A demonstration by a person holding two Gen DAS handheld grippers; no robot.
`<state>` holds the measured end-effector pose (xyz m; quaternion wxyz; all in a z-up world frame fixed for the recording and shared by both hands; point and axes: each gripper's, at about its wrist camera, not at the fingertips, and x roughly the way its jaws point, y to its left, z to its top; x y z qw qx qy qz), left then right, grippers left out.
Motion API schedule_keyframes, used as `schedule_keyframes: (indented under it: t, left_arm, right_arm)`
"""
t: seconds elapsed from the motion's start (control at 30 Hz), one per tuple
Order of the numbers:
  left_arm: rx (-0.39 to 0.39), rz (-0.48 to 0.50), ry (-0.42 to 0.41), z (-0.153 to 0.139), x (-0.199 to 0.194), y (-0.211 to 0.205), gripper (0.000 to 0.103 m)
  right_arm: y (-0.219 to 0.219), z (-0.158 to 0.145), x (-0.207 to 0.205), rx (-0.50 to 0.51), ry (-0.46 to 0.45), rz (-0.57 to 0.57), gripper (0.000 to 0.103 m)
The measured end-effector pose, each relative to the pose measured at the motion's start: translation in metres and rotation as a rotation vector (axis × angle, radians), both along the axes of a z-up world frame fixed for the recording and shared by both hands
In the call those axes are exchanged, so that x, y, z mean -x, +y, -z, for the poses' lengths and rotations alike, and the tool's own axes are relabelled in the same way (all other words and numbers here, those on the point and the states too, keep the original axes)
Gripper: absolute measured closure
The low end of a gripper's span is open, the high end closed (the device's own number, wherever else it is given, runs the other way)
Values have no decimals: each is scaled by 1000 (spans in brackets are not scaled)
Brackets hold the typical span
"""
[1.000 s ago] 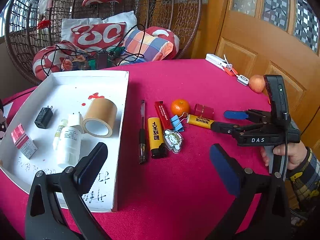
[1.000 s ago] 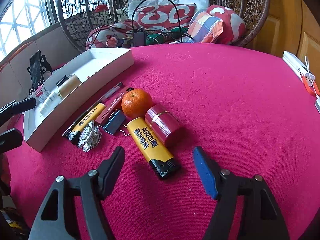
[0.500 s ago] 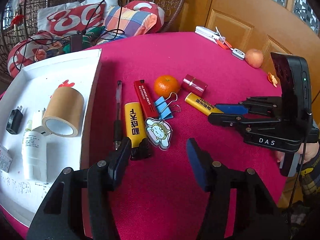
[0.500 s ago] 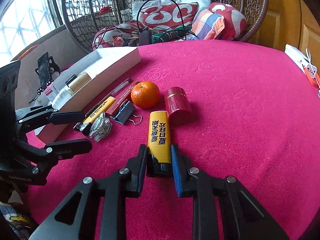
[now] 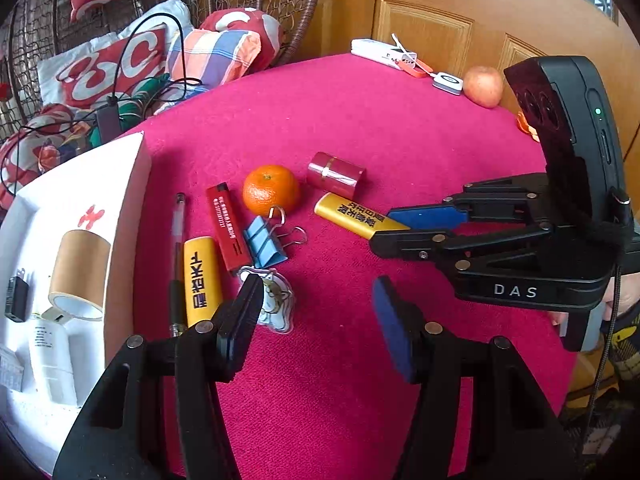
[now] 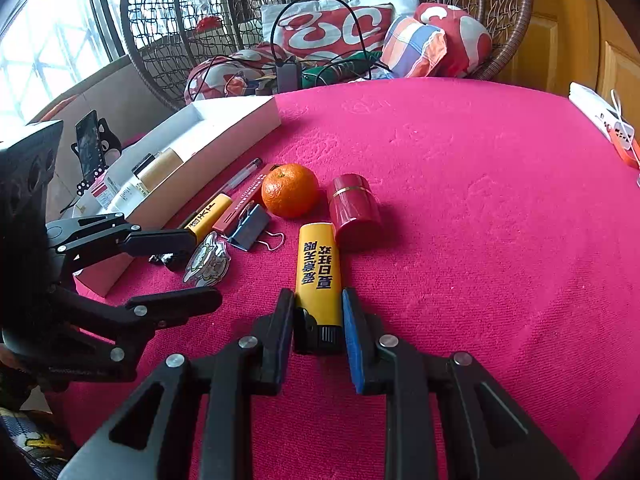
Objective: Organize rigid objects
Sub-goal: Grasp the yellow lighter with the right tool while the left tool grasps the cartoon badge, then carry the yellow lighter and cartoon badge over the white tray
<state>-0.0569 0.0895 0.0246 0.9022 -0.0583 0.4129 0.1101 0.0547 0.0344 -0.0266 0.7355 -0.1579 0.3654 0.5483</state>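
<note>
On the pink tablecloth lies a yellow lighter (image 6: 318,264) (image 5: 352,214). My right gripper (image 6: 318,320) (image 5: 384,228) is shut on its black end. The left gripper (image 5: 316,300) (image 6: 200,268) hangs open just above a cartoon keychain charm (image 5: 276,304), holding nothing. Around the charm lie a second yellow lighter (image 5: 202,280), a slim red lighter (image 5: 228,226), a pen (image 5: 178,248), a blue binder clip (image 5: 266,240), a mandarin (image 5: 271,190) and a red cylinder (image 5: 335,174). The white tray (image 5: 128,208) stands to the left.
The tray holds a tape roll (image 5: 80,276), a white bottle (image 5: 52,356) and a black charger (image 5: 16,298). An apple (image 5: 484,86) and a white power strip (image 5: 382,50) lie at the table's far edge. Behind stands a wicker chair (image 6: 360,28) with cushions and cables.
My right gripper closed on the yellow lighter and still holds it. The left gripper moved right from over the tray to above the keychain charm and narrowed somewhat.
</note>
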Motion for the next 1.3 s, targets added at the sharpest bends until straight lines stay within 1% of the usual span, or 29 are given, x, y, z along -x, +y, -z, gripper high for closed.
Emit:
schedule_keyframes:
  t: [0.03,0.1,0.13,0.2,0.27,0.3,0.33,0.37,0.4,0.47,0.5,0.53,0.57,0.6,0.63,0.73,0.83,0.93,1.1,1.3]
  left_arm:
    - [2,-23,16,3,-2,5,46]
    - [45,-52,46,11,-5,16,46]
    - [65,-49,60,16,-7,19,46]
    - [64,-27,61,18,-8,14,46]
    - [121,46,48,18,-6,5,46]
    - [115,60,46,17,-7,1,46]
    - [81,47,53,18,-9,-2,45]
    - [43,18,63,20,-11,-2,45]
    - [26,-8,66,21,-13,1,45]
    - [61,-26,55,20,-14,6,46]
    - [66,-25,53,20,-14,6,46]
    - [53,-18,51,21,-13,4,46]
    - [26,-14,50,22,-12,1,51]
    - [9,-6,37,22,-10,-2,67]
    - [18,0,30,22,-9,-2,70]
    - [14,-1,17,22,-4,-4,71]
    - [24,-17,1,18,3,-4,71]
    - [13,-31,-34,6,13,-3,71]
    - [7,-68,-123,-21,32,-1,71]
    - [-8,-117,-221,-51,56,7,71]
  right_arm:
    - [0,0,-1,-2,5,0,80]
    - [-1,0,-2,-6,13,2,80]
    - [-1,0,-2,-7,15,3,80]
    - [-1,0,-2,-8,18,4,79]
    - [-1,0,-2,-9,18,6,80]
    - [0,0,-2,-8,16,6,80]
    - [-1,0,-2,-8,16,6,79]
    - [-1,0,-2,-7,15,6,79]
    - [-1,0,-2,-8,16,6,80]
    - [-1,0,-3,-8,17,6,80]
    - [-1,0,-3,-8,17,6,80]
    - [0,0,-2,-7,14,6,80]
    - [0,0,-2,-6,9,6,80]
    - [0,0,0,-3,0,5,80]
    - [1,-1,1,-2,-8,0,80]
    - [0,-4,8,-12,-47,-10,80]
    - [-6,-12,15,-51,-100,1,80]
    - [-11,-19,19,-96,-71,2,80]
    - [-18,-44,32,-188,-79,-18,80]
    - [-16,-69,43,-273,-83,-42,80]
